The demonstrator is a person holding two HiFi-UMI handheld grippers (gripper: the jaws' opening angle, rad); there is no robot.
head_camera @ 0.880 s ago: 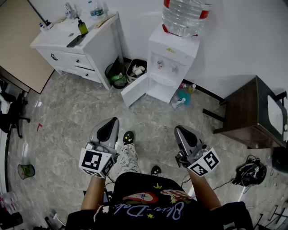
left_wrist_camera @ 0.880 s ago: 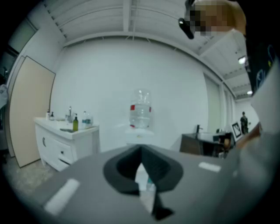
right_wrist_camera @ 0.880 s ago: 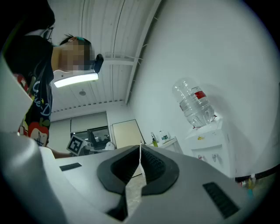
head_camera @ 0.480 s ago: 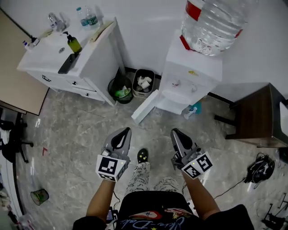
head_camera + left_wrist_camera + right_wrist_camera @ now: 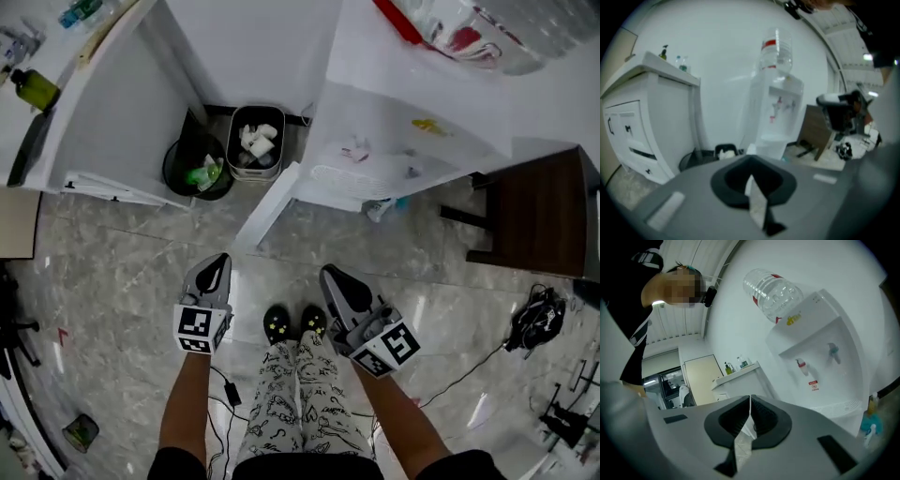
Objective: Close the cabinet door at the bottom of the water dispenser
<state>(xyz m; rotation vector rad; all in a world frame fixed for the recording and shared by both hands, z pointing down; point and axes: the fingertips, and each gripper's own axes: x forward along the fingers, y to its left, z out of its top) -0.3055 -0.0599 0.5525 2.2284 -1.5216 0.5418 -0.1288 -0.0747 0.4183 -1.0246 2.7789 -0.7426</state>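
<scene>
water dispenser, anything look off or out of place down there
Yes. The cabinet door at the bottom of the water dispenser stands wide open, swung out over the floor. A small teal bottle also sits on the floor right beside the dispenser's base. Nothing looks spilled or broken.
</scene>
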